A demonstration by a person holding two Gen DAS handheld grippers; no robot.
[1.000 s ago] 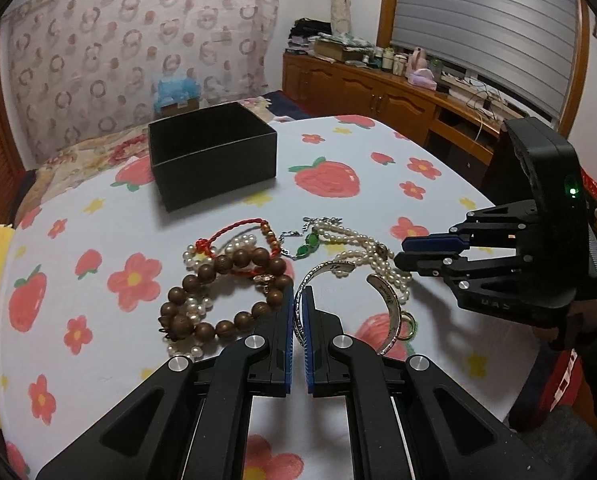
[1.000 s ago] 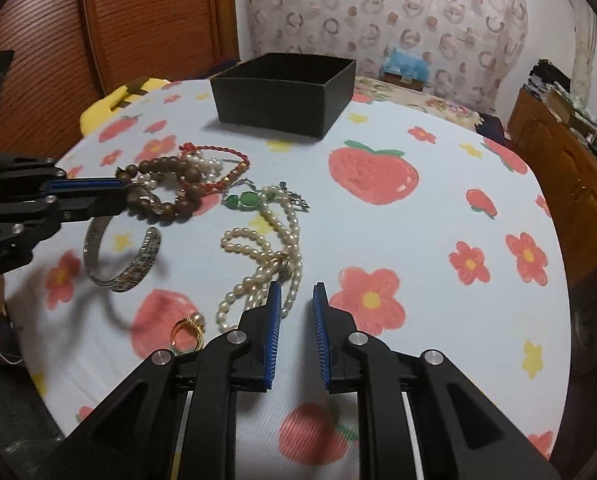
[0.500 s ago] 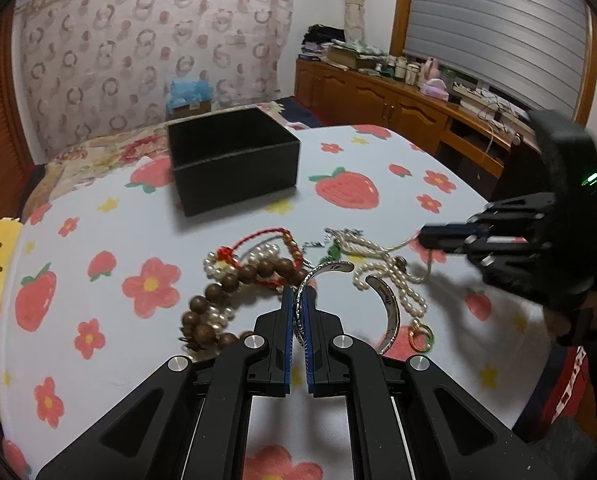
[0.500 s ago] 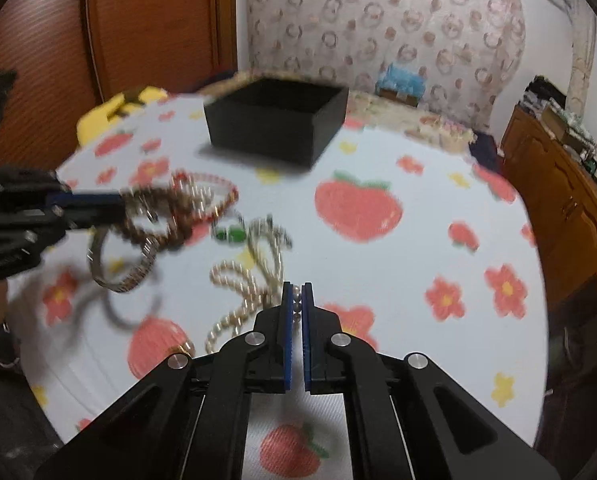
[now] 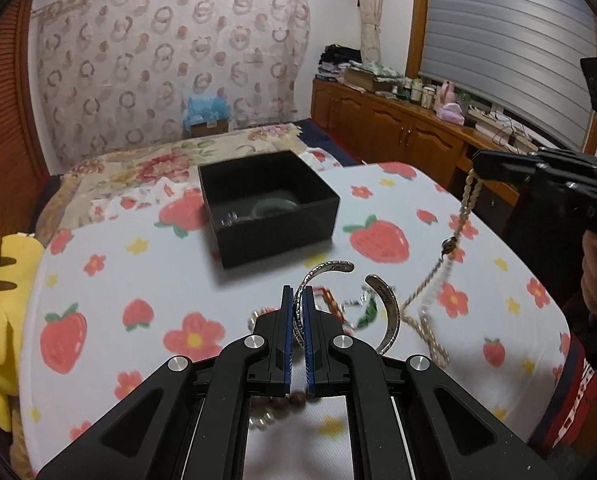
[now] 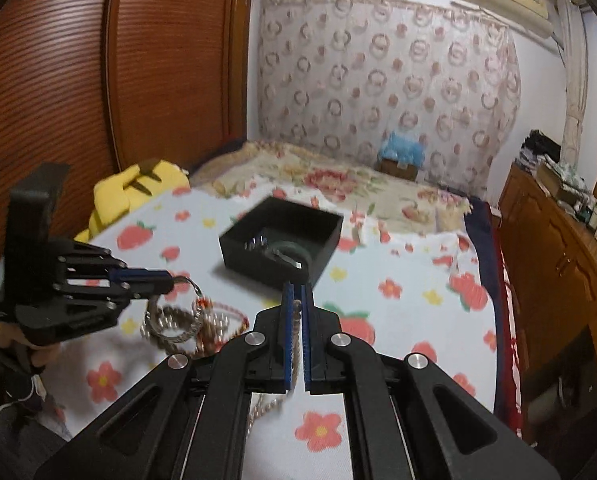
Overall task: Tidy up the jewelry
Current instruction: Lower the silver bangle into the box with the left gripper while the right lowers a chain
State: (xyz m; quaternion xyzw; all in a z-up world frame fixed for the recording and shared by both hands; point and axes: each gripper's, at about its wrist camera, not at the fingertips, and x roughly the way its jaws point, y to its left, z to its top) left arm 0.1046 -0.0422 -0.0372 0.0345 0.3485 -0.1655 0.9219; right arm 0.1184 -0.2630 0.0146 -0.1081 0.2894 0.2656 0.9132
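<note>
Silver catches the light first: the cuff (image 5: 382, 312) is pinched between the blue pads of the left gripper (image 5: 297, 312), jaws nearly closed on its band, its open ends curling up and to the right, lifted clear of the cloth. From the right wrist view that same cuff (image 6: 174, 320) hangs below the left gripper (image 6: 166, 280) at the left of the scene, a bit blurred.

Over on the right, the right gripper (image 6: 297, 304) has its jaws almost shut on the pearls (image 6: 295, 320), beads showing in the narrow gap between the pads. In the left wrist view the pearls (image 5: 464, 208) trail down from the right gripper (image 5: 482, 166) in a long slack strand, reaching the cloth near the cuff.

Below both tools the rest of the pile lies on the table (image 5: 138, 280): a red cord (image 6: 222, 314), a green piece (image 5: 368, 312), and brown beads (image 5: 296, 398) peeking out under the left gripper, all smeared by motion.

Farther back, mid-table, sits the black box (image 5: 270, 212), open-topped, with a greenish bangle (image 5: 276, 204) and something small and shiny inside. At the far left edge, a yellow plush (image 5: 2, 284) leans against the table.
</note>
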